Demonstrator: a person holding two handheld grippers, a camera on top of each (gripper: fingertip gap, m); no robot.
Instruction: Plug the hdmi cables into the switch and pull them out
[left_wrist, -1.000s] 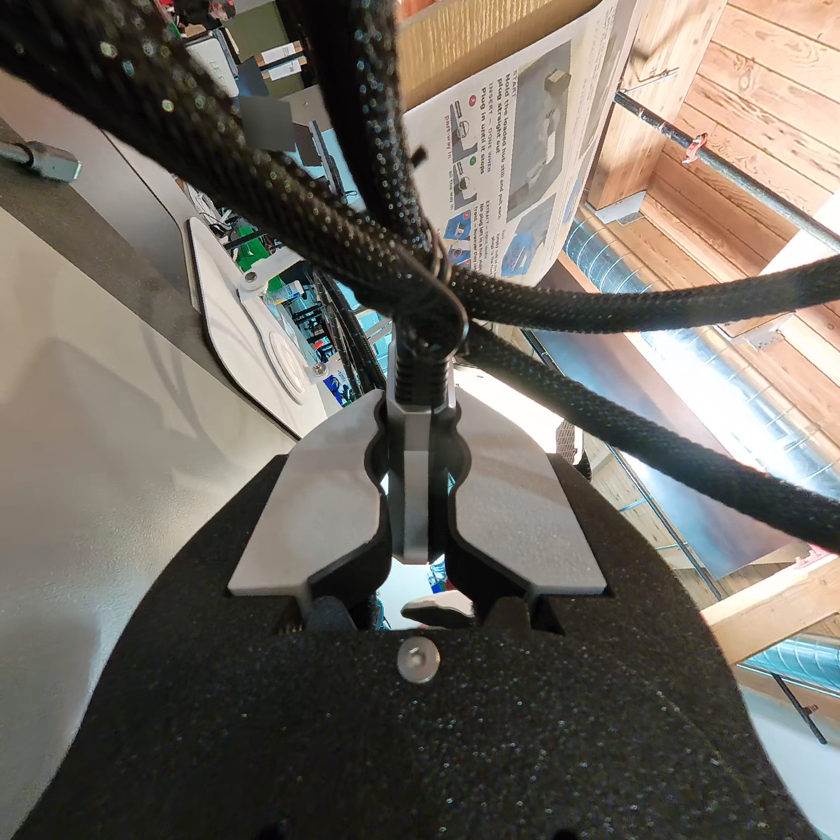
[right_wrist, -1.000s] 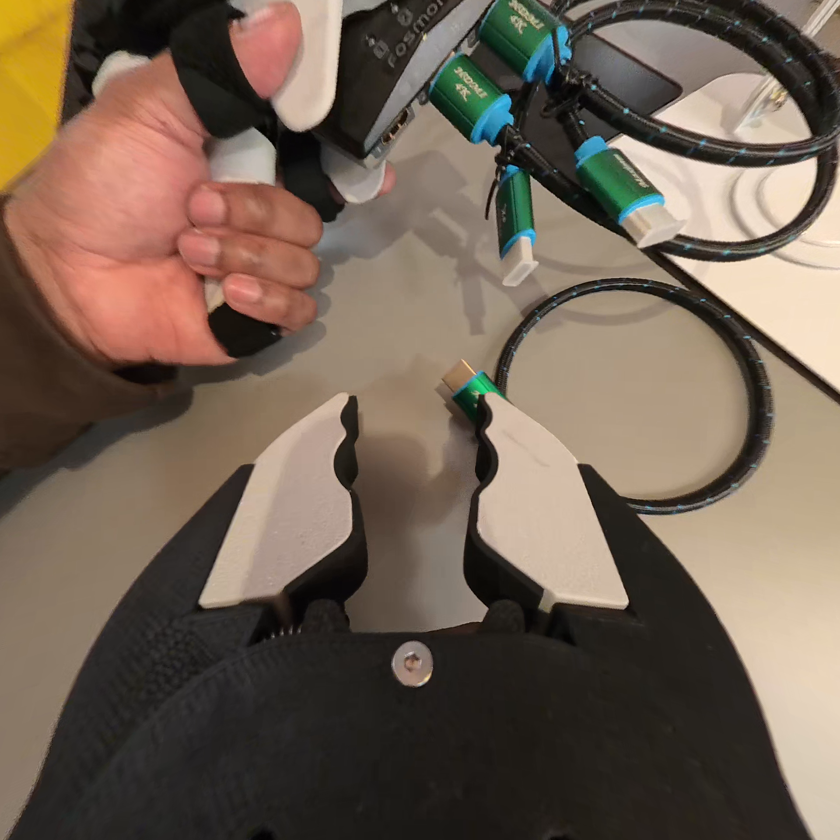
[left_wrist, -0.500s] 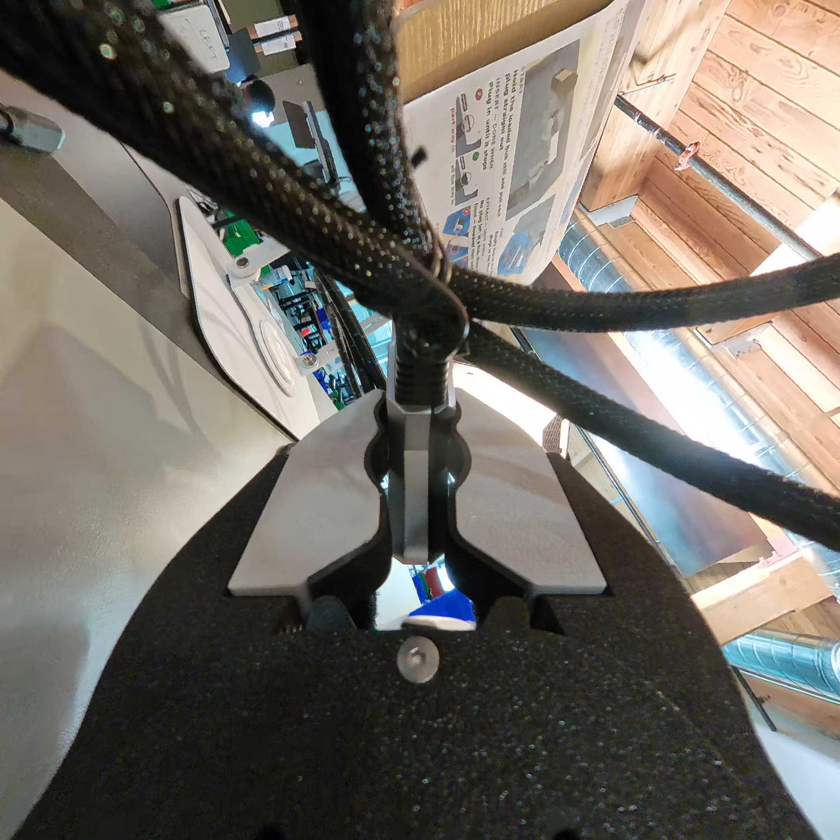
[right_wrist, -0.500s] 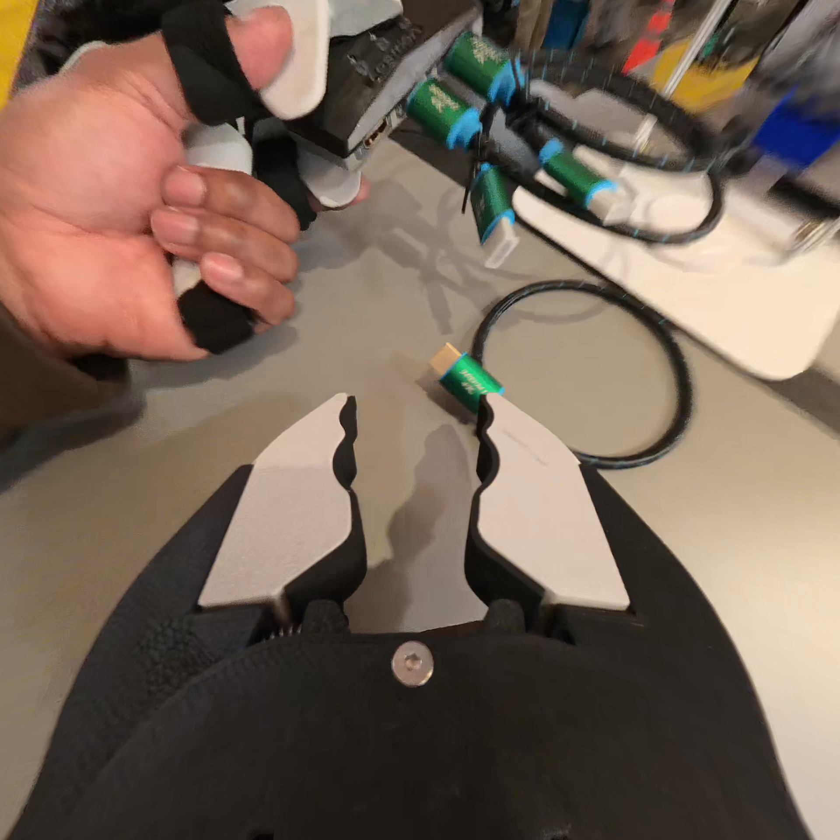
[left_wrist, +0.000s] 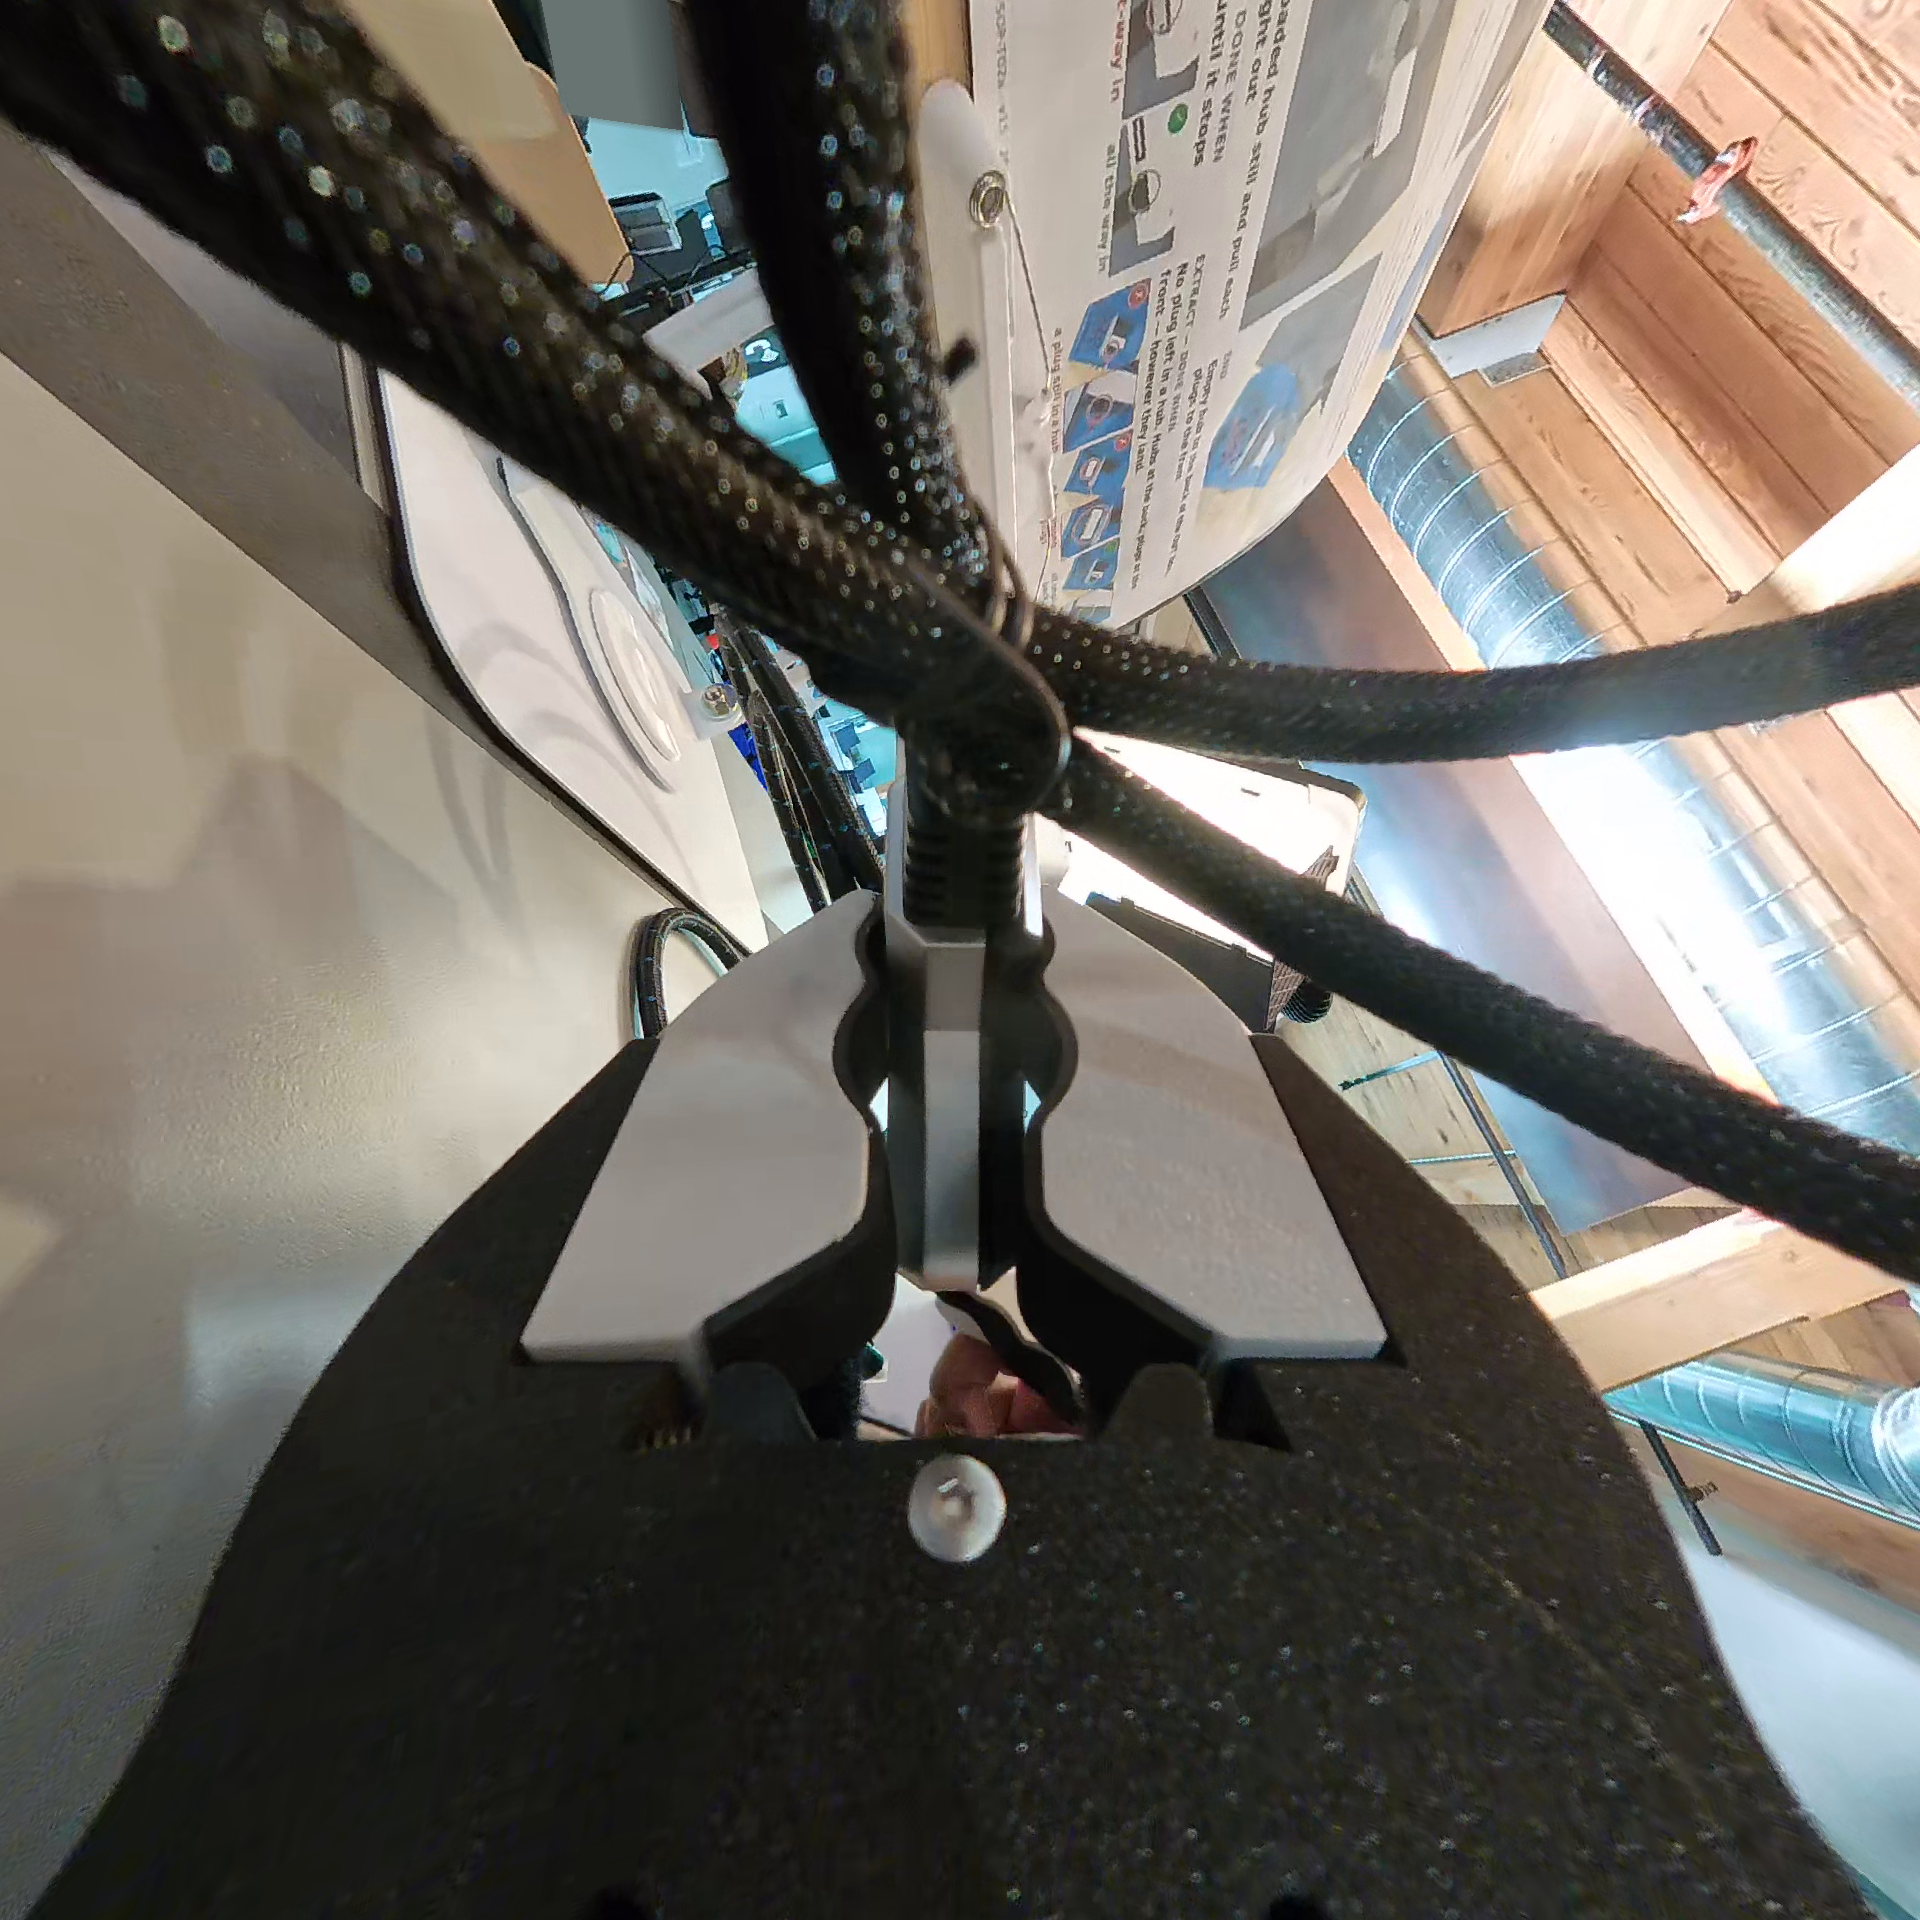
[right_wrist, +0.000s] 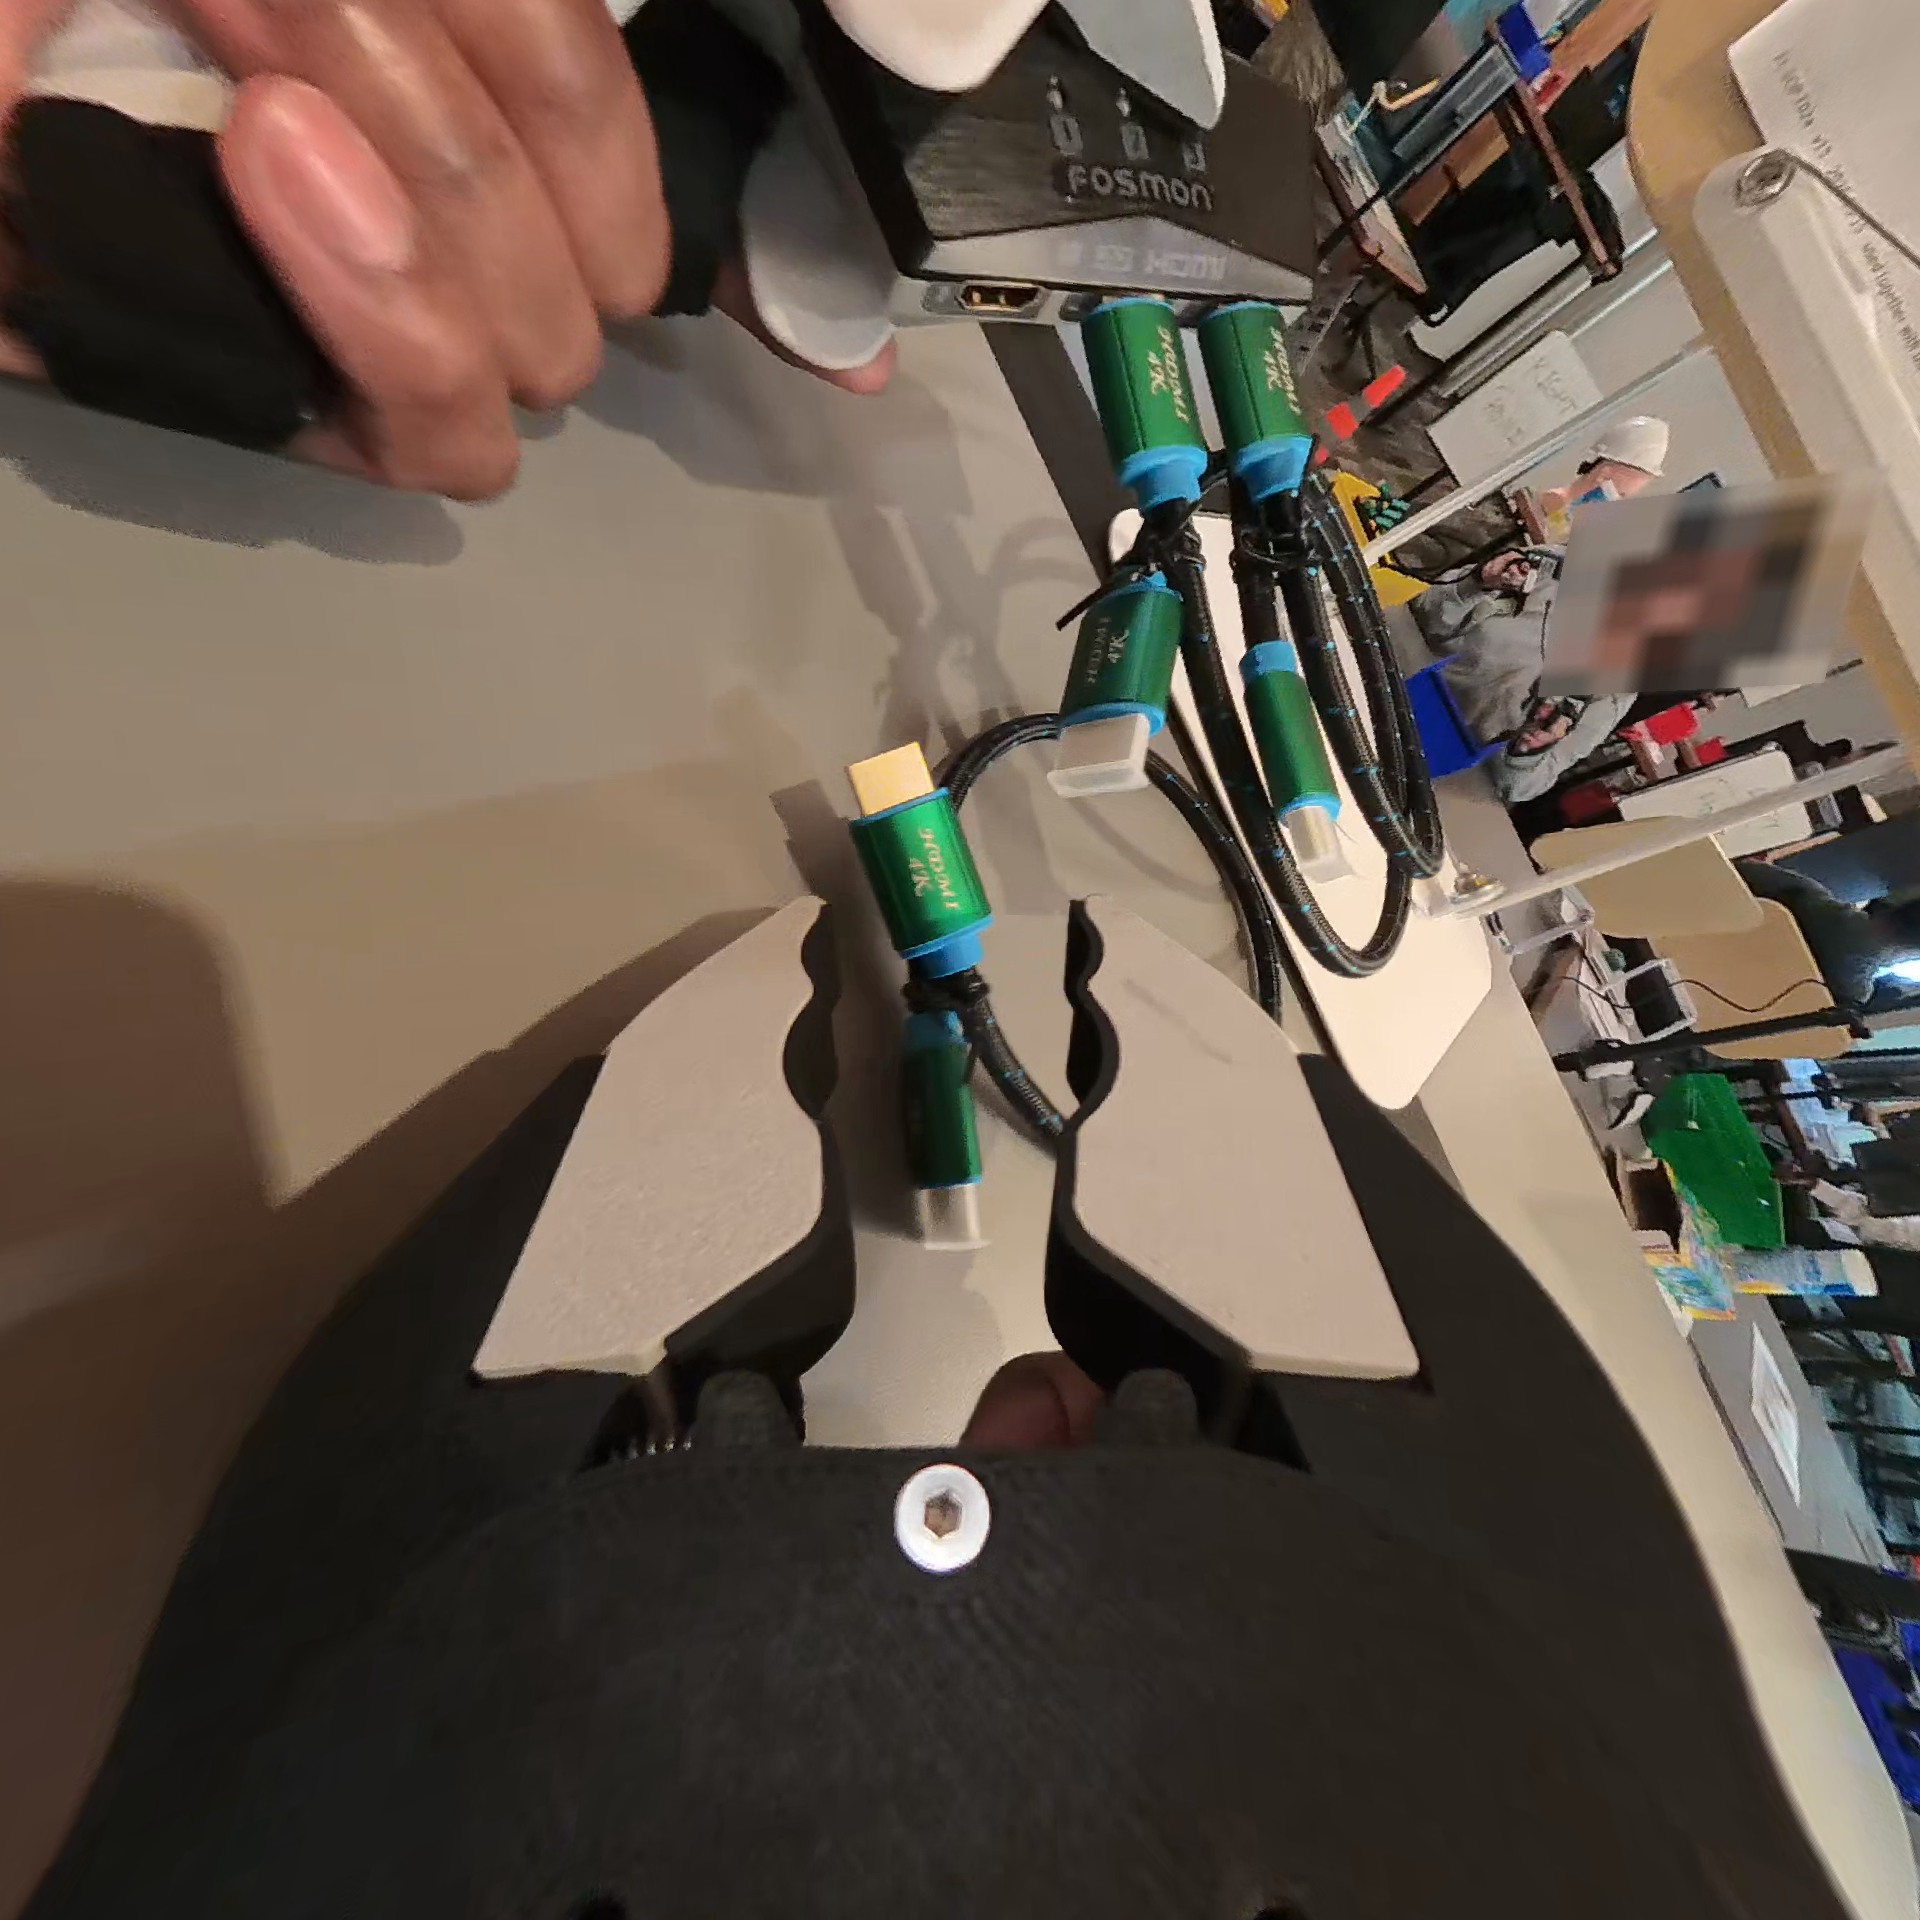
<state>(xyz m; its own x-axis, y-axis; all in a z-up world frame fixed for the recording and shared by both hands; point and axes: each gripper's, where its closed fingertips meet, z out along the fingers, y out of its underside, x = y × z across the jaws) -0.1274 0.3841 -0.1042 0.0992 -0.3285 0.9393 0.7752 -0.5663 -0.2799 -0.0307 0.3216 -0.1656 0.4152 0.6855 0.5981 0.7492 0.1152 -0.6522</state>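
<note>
The left tool (left_wrist: 951, 997) is clamped on a stiff grey box (left_wrist: 940, 1122) trailing braided cables (left_wrist: 1455, 707); the box is rigid and gives flat sides to pinch. The right tool (right_wrist: 945, 935) stands apart around a green plug (right_wrist: 920, 868) on the table (right_wrist: 416, 675), untouched; its smooth metal shell looks slippery.

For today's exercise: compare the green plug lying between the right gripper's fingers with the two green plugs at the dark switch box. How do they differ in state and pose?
The green plug between the right gripper fingers lies loose on the table with its gold tip bare. The two plugs at the dark switch box sit in its ports, tips hidden, and hang downward off the table. Gaps show beside the loose plug, so it is not gripped; the box is clamped in the left gripper. All have green shells, blue collars and black braided cables.
</note>
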